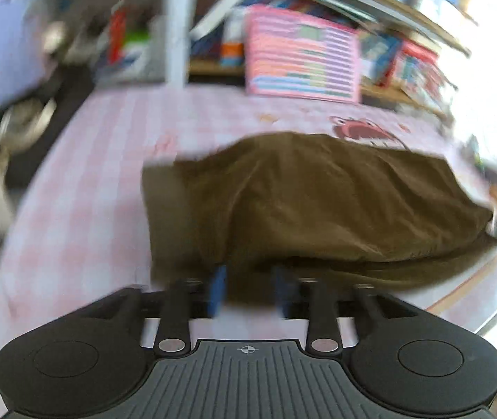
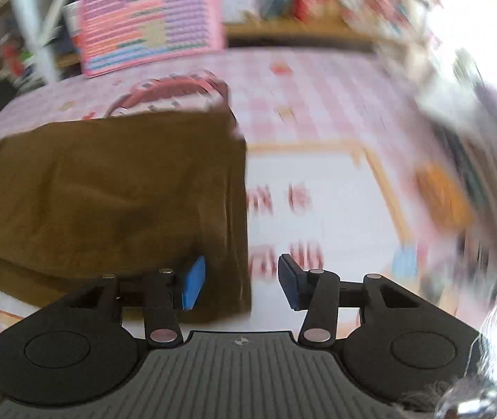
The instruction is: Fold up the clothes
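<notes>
A brown garment (image 1: 318,202) lies folded into a wide rectangle on a pink checked tablecloth (image 1: 84,181). In the left wrist view its near edge runs just beyond my left gripper (image 1: 251,291), whose blue pads (image 1: 217,289) stand apart with nothing pressed between them. In the right wrist view the brown garment (image 2: 108,192) fills the left half. Its near right corner hangs down between the pads of my right gripper (image 2: 241,284). Those jaws are open, and the blue left pad (image 2: 192,286) sits in front of the cloth without pinching it. Both views are motion-blurred.
A pink striped chart (image 1: 300,52) leans against crowded bookshelves (image 1: 405,63) behind the table, beside a white post (image 1: 176,24). Dark items (image 1: 38,129) sit at the table's left end. An orange object (image 2: 444,192) and clutter lie at the right. A cream-bordered panel (image 2: 318,192) marks the cloth.
</notes>
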Motion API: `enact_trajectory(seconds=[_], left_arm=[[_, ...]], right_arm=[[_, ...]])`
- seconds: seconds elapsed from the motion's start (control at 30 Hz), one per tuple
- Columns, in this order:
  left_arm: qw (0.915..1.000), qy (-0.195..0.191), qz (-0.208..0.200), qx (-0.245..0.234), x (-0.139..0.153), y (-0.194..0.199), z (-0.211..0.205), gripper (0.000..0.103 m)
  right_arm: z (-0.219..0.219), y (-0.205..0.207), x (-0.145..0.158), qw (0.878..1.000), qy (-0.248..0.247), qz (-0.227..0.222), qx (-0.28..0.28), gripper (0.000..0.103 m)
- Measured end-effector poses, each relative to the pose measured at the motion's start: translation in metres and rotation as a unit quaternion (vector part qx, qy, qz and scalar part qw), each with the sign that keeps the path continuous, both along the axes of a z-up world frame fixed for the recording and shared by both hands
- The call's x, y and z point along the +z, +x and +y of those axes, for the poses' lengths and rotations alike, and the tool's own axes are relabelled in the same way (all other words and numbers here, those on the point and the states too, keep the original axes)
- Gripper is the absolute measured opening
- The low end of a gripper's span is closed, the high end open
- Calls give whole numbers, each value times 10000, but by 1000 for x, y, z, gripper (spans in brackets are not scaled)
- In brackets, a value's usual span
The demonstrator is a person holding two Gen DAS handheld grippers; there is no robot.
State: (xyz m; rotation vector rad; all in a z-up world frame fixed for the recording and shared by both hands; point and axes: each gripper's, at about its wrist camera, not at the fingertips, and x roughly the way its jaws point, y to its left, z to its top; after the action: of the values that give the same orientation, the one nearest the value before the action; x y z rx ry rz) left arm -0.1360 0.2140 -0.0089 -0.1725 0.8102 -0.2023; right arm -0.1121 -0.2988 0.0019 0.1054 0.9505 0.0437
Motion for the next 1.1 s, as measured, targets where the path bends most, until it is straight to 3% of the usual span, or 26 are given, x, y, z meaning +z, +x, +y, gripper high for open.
enact_trajectory(seconds=[0.07,0.13,0.2,0.3,0.37,0.47,0.5,0.6,0.63,0.67,0.7,0.73,0.77,0.83,0.9,1.0,1.03,1.1], left_arm=[[9962,-728,196,438,-4,-9,12,57],[9778,-1923,361,749,-12,-9,27,57],[9394,-3132,572,1276,-27,-3,42,57],[8755,-4372,802,1893,-52,8,51,58],[8480,-4764,880,2151,-62,14,52,58],[8206,-5027,997,2531,-76,18,47,58],[8153,-5064,1018,2618,-77,19,47,58],[8095,-5084,915,2790,-76,23,51,53],[8089,-5058,834,2880,-73,23,54,50],[8070,-5023,732,3017,-68,22,58,32],[8049,-4988,629,3153,-63,20,61,8],[8043,-4943,530,3255,-58,21,64,2],[8087,-4875,439,3262,-50,29,65,2],[8230,-4766,143,3087,-27,45,63,2],[8363,-4792,-304,2647,8,55,57,2],[8530,-4737,-740,2061,44,50,56,2],[8542,-4728,-714,2040,42,45,59,2],[8602,-4616,-437,2121,24,34,64,2]], right_arm=[[-4,-12,-1,9980,545,46,-315,48],[-6,-21,0,9922,1106,38,-568,52],[-7,-21,-3,9791,1821,79,-904,52],[-9,-17,-10,9457,2857,156,-1540,52],[-14,-15,-17,9188,3403,202,-1991,52],[-20,-12,-27,8752,4073,272,-2598,52],[-23,-9,-30,8675,4149,277,-2729,52],[-30,1,-38,8444,4352,290,-3110,51],[-32,4,-41,8362,4418,294,-3235,47],[-35,7,-44,8279,4483,298,-3359,41],[-38,12,-46,8283,4417,320,-3431,21],[-39,20,-47,8308,4361,370,-3438,6],[-41,28,-48,8333,4306,422,-3441,4],[-40,51,-29,8557,4122,211,-3122,4],[-35,70,15,8744,4074,-445,-2597,3],[-33,58,84,8853,3935,-1505,-1969,3],[-35,44,96,8870,3837,-1707,-1922,3],[-41,20,85,8935,3659,-1547,-2093,3]])
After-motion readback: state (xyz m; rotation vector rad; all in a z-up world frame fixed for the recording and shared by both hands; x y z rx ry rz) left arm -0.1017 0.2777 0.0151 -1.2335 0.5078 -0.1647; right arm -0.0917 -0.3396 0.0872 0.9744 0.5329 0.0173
